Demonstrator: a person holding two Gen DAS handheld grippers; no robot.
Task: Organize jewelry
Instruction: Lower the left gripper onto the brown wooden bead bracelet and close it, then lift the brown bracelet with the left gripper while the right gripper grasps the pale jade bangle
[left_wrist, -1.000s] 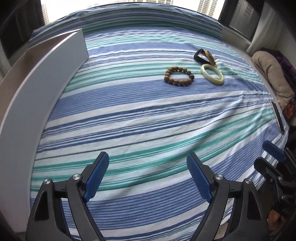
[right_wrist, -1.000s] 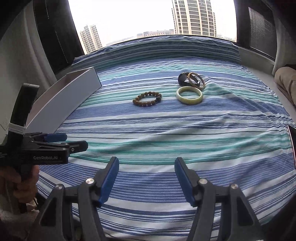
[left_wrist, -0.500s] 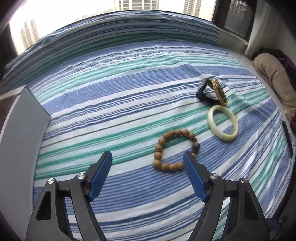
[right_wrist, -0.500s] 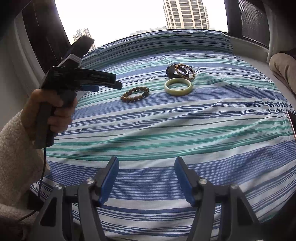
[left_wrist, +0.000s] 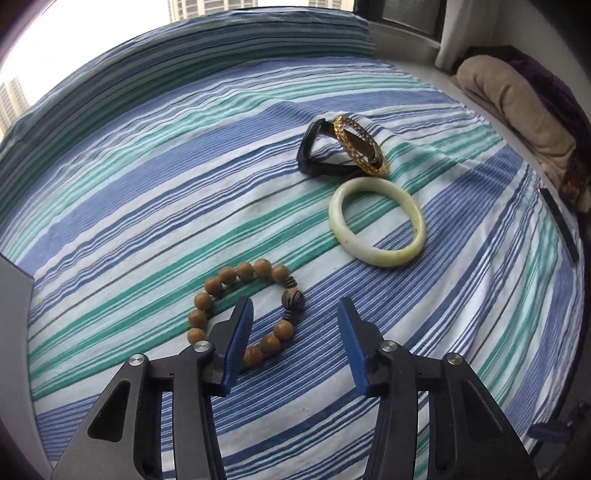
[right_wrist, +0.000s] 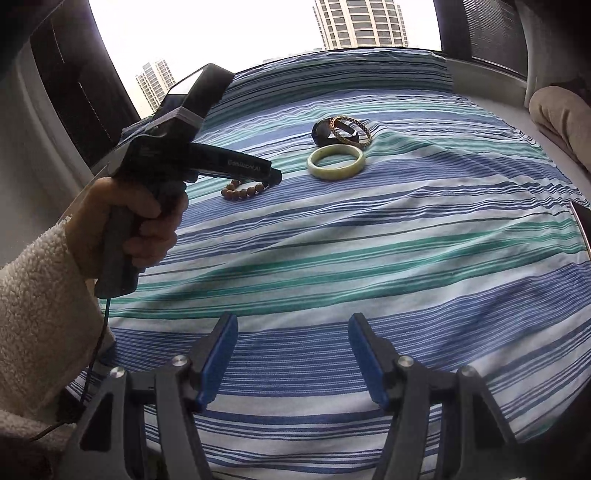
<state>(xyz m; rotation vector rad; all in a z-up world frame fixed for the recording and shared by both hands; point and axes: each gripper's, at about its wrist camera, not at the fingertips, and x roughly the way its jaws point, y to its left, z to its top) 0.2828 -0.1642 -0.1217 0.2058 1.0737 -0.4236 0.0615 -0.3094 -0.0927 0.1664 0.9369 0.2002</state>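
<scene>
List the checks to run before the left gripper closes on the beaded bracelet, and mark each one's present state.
1. Beaded bracelet lies flat, clear of the jade bangle: ok.
2. Left gripper jaws, just closing, not yet pressing beads: ok.
3. Bead strand between the jaws: ok, one side only.
4. Fingertips down at bead level: cannot tell.
5. Right gripper open, clear of the jewelry: ok.
6. Gold bangle leaning on the black band, undisturbed: ok.

Four bracelets on the blue, teal and white striped bedspread (left_wrist: 147, 192):
- One brown wooden bead bracelet (left_wrist: 236, 273), at 6 o'clock in the cluster.
- One pale green jade-like bangle (left_wrist: 376, 254), centre.
- One gold filigree bangle (left_wrist: 360, 147), 1 o'clock.
- One black looped band (left_wrist: 308, 155), 12 o'clock, touching the gold one.

Two blue-padded grippers: left gripper (left_wrist: 295, 343), right gripper (right_wrist: 291, 356).
</scene>
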